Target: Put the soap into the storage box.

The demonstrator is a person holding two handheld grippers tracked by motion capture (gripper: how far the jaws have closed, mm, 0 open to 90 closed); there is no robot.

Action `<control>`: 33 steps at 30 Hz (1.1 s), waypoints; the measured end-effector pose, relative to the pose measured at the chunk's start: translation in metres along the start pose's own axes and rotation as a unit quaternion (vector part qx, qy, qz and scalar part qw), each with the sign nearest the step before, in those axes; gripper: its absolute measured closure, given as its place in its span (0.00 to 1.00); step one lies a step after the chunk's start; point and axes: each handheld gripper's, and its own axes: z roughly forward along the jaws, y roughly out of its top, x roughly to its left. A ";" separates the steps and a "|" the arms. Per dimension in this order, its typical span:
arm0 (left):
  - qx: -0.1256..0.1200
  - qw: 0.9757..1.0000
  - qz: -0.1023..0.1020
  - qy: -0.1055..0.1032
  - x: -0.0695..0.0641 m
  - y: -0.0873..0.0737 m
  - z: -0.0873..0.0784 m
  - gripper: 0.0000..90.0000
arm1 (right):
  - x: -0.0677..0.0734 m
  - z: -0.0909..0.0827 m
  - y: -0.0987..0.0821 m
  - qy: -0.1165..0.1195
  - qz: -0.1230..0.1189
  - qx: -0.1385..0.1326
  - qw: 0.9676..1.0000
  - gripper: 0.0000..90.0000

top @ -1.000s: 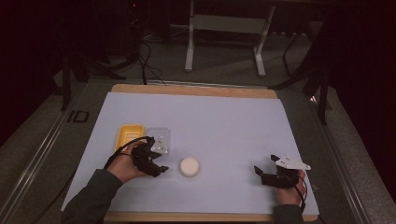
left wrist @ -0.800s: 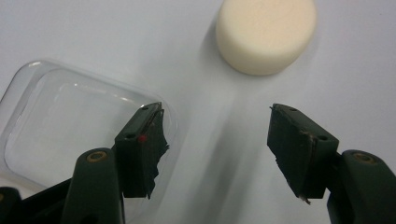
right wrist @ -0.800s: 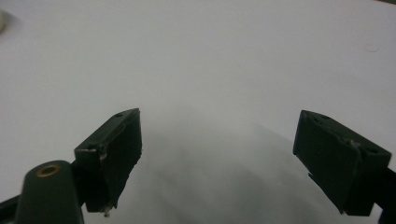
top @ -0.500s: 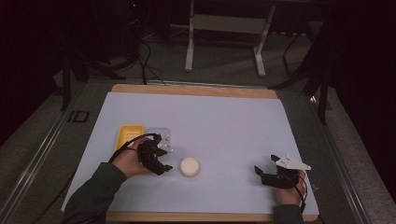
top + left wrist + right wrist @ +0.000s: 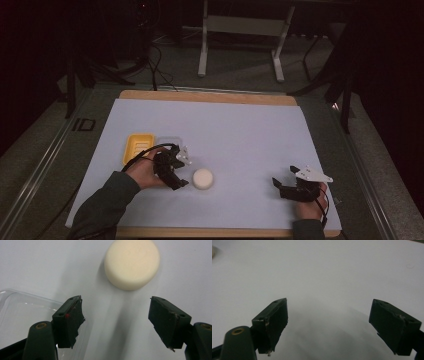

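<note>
1. The left gripper [image 5: 176, 167] sits at the lower left of the high view, held in a hand just in front of a yellow tray [image 5: 137, 148] and a clear plastic lid [image 5: 167, 144].
2. Its jaws are spread and have just been opening; nothing lies between them.
3. In the left gripper view [image 5: 116, 323] the round cream cake of soap [image 5: 132, 263] lies on the table [image 5: 37, 262] at the upper middle of the frame, beyond the jaw tips and apart from both, a little nearer the right-hand jaw.
4. The clear plastic lid [image 5: 27, 312] fills the lower left of that view, under and behind the left-hand jaw.
5. In the high view the soap [image 5: 203, 178] rests just to the right of the left gripper, not touching it.
6. The right gripper [image 5: 285, 186] rests at the lower right of the high view, well apart from the soap.
7. In the right gripper view [image 5: 328, 325] its jaws stand wide apart over bare table [image 5: 324, 272], holding nothing.
</note>
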 end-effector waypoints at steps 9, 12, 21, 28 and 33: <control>0.013 1.000 0.006 -0.008 0.000 0.011 0.006 0.24 | 0.000 0.000 0.000 0.000 0.001 -0.001 1.000 0.17; 0.019 1.000 0.013 -0.008 -0.001 0.015 0.008 0.20 | 0.000 0.000 0.000 0.000 0.001 -0.001 1.000 0.17; 0.026 0.999 0.019 -0.018 -0.003 0.024 0.016 0.16 | 0.000 0.000 0.000 0.000 -0.001 0.000 1.000 0.17; 0.031 0.999 0.020 -0.027 -0.006 0.029 0.020 0.16 | 0.000 0.000 0.000 0.001 -0.001 -0.001 1.000 0.17; 0.037 0.998 0.026 -0.034 -0.008 0.033 0.024 0.13 | 0.000 0.000 0.000 0.001 0.000 -0.001 1.000 0.17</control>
